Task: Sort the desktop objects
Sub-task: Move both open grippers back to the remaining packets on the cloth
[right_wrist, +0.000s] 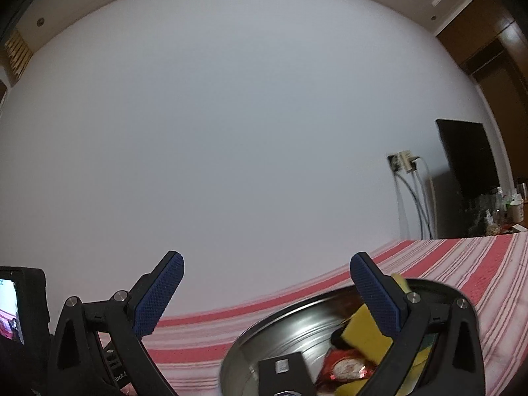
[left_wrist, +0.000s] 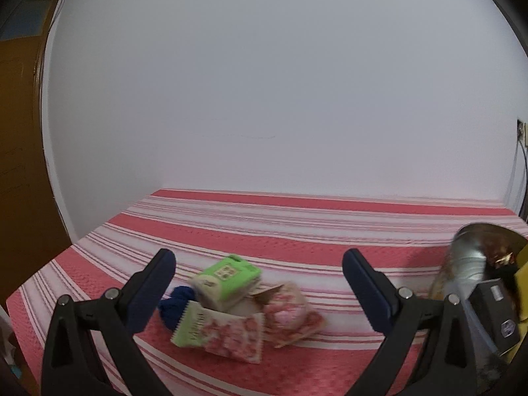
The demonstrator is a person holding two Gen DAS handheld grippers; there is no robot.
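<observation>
1. My left gripper hangs with its jaws spread wide, nothing between the blue pads, above the red-and-white striped cloth.
2. Between those fingers, toward 6 o'clock in the left wrist view, a small heap lies on the cloth: a blue yarn bundle at its 9 o'clock edge, a green-and-beige carton on top, a green-and-pink snack packet in front, and a pink wrapped packet touching it at 3 o'clock.
3. At 4 o'clock stands the metal bowl.
4. My right gripper is likewise wide open and holds nothing; the bowl lies below it at 5 o'clock, holding a yellow sponge, a black box and a red wrapper.
</observation>
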